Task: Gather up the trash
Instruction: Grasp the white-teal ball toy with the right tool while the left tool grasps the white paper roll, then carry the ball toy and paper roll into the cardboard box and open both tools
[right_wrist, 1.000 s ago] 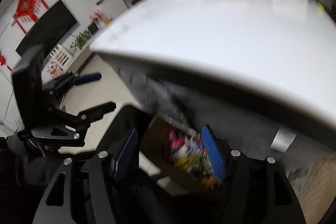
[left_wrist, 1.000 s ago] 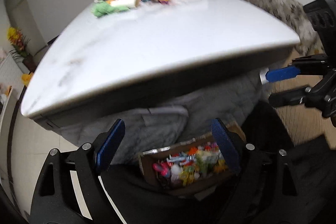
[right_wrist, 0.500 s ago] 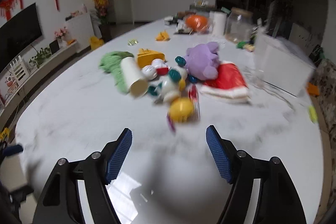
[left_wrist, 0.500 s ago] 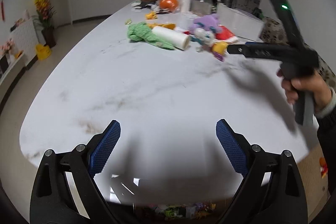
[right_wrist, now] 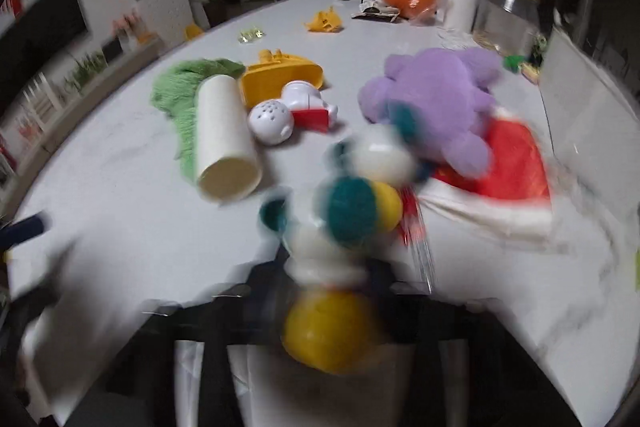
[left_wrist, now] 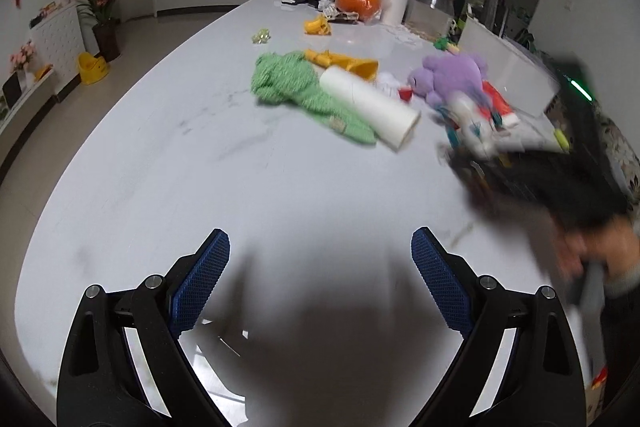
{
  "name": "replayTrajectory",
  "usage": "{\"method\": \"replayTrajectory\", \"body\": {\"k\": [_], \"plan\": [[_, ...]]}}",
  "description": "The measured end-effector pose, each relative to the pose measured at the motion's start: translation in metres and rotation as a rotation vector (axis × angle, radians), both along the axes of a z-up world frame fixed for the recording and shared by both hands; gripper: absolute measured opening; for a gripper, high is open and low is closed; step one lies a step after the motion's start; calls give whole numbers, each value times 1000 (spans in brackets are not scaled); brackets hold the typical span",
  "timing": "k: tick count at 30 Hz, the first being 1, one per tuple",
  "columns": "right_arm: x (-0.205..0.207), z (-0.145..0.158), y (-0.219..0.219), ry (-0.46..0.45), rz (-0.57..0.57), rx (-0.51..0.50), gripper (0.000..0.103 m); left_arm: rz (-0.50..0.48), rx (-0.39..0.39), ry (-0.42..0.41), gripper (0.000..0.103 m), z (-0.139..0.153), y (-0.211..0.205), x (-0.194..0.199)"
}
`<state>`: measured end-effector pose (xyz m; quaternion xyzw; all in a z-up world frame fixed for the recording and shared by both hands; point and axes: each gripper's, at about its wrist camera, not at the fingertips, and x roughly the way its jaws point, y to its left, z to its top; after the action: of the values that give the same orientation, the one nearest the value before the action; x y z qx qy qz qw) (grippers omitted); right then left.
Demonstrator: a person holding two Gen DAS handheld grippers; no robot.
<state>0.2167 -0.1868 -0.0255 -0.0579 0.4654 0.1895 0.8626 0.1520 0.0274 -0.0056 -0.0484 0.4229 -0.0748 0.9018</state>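
Left gripper (left_wrist: 320,267), black frame with blue textured pads, hangs over the near edge of the glossy white marble-look table (left_wrist: 200,167), tilted downward toward the surface. Jaws stand wide apart; nothing between them, only bare tabletop and the gripper's own shadow.

Right gripper (right_wrist: 328,291) is tilted down over the toy pile at the right of the table. Its jaws are closing, and a yellow plastic ball-shaped piece (right_wrist: 328,331) sits right at them, joined to a white toy with teal round knobs (right_wrist: 352,211). The view is heavily smeared, so whether the pads already press on the toy cannot be told. In the left wrist view the right gripper appears as a dark blurred mass at the right, with the person's hand (left_wrist: 600,251) wrapped around its handle and a grey sleeve cuff below.

Clutter lies mid-table, well apart from the left gripper: green knitted cloth (left_wrist: 296,91) with a white paper roll (left_wrist: 372,107) lying on its right part, a yellow plastic toy scoop (left_wrist: 344,63) just beyond, a purple plush animal (left_wrist: 452,75) to the right, touching a red-and-white fabric hat (right_wrist: 512,163). An orange round object in plastic wrap (left_wrist: 357,1) and a clear glass jar (left_wrist: 430,13) stand at the far end.
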Motion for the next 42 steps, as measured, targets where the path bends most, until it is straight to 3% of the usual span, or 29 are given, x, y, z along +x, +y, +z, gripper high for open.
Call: {"method": "replayTrajectory", "body": {"k": [4,10,14,16,18,19,20,23,25,30,33,36,38,39,40,41,42], "plan": [[-51,0,-45,20,-77,64,29,6,-70,7,90,8,-12,32],[-114,0,-96,33,-146,125,29,61,-106,30,90,3,-51,85],[-128,-2,-112,40,-163,162,29,119,-65,51,90,-6,-73,123],[-131,-2,-114,41,-161,174,29,170,-48,126,89,-23,-74,146],[-130,-2,-115,41,-161,183,29,175,3,89,75,-25,-76,147],[-130,-2,-114,42,-162,187,29,147,48,84,67,-27,-78,143],[-132,-2,-114,42,-162,193,29,121,46,69,56,-26,-77,137],[-137,-2,-110,42,-150,202,29,2,39,33,43,-19,-65,95],[-143,-2,-104,44,-143,210,29,-44,41,21,42,-17,-53,65],[-162,-2,-86,61,-126,252,29,-182,45,-119,42,-4,-18,-41],[-169,-2,-75,62,-129,256,29,-209,30,-166,42,-1,-2,-76],[-174,-2,-68,73,-152,270,29,-200,82,-135,43,-13,3,-94],[-177,-2,-64,73,-150,261,29,-215,40,-144,44,-14,9,-104],[-179,-2,-63,72,-149,253,29,-223,27,-156,47,-15,11,-111],[-182,-2,-61,66,-149,244,29,-216,53,-153,65,-18,10,-112],[-185,-2,-60,64,-148,239,29,-198,89,-143,75,-23,9,-110],[-186,-3,-60,66,-149,238,29,-184,104,-133,75,-28,7,-108]]}}
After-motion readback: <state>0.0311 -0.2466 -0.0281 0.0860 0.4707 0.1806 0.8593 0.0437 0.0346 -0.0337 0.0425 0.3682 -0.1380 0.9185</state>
